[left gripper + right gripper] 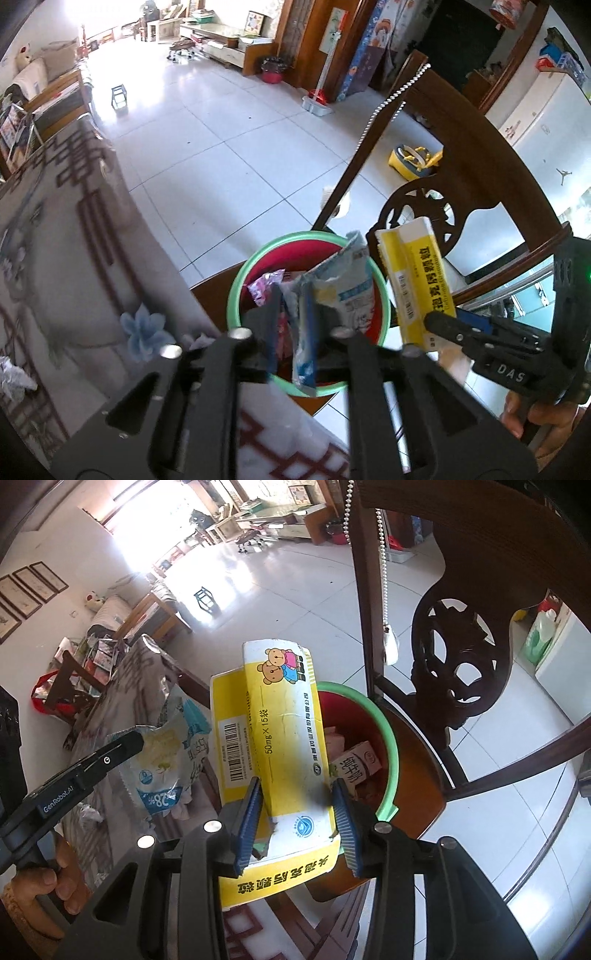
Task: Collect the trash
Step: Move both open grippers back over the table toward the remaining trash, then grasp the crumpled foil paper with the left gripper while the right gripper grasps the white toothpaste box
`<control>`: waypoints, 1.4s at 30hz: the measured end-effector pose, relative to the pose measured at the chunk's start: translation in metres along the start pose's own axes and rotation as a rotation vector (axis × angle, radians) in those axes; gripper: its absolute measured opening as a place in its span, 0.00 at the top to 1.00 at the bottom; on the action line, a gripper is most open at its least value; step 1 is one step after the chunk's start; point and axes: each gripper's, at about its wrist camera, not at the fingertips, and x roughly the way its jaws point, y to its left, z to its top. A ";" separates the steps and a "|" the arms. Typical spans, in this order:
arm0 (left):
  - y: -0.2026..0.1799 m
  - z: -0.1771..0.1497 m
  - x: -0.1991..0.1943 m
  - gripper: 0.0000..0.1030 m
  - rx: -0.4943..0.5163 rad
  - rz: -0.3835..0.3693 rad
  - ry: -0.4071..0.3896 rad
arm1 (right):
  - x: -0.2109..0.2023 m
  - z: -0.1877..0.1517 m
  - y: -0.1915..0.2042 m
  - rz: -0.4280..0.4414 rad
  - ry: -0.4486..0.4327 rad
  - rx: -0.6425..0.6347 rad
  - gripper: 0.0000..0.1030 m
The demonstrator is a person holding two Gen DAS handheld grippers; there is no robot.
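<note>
Glossy tiled room, left tool (pixel 295 325) pinching crinkled plastic wrapper (pixel 332 291), right tool (pixel 297 812) clamping flattened yellow carton (pixel 273 731), round green-rimmed bin (pixel 236 280).

Glossy cardboard box (pixel 280 738), crinkly plastic wrapper (pixel 343 291), dark polished wooden chair (pixel 461 602)

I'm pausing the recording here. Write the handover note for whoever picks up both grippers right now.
Left gripper: shut on a white-and-blue wrapper, held over the bin.
Right gripper: shut on a flattened yellow box, beside the bin's rim.
The bin stands on a wooden chair and already holds small cartons and a pink wrapper.
Left to do: drop both items in, then fetch the crumpled paper on the patterned tablecloth.
</note>
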 end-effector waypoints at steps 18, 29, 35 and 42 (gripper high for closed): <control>0.136 -0.076 -0.149 0.28 -0.324 0.131 -0.246 | -0.020 -0.033 0.099 0.044 0.004 -0.204 0.44; 0.271 -0.196 -0.236 0.28 -0.652 0.364 -0.266 | 0.032 -0.168 0.268 0.207 0.277 -0.609 0.36; 0.293 -0.225 -0.241 0.28 -0.669 0.348 -0.240 | 0.073 -0.224 0.319 0.158 0.378 -0.752 0.35; 0.311 -0.213 -0.213 0.26 -0.583 0.312 -0.184 | 0.105 -0.244 0.321 0.060 0.419 -0.734 0.65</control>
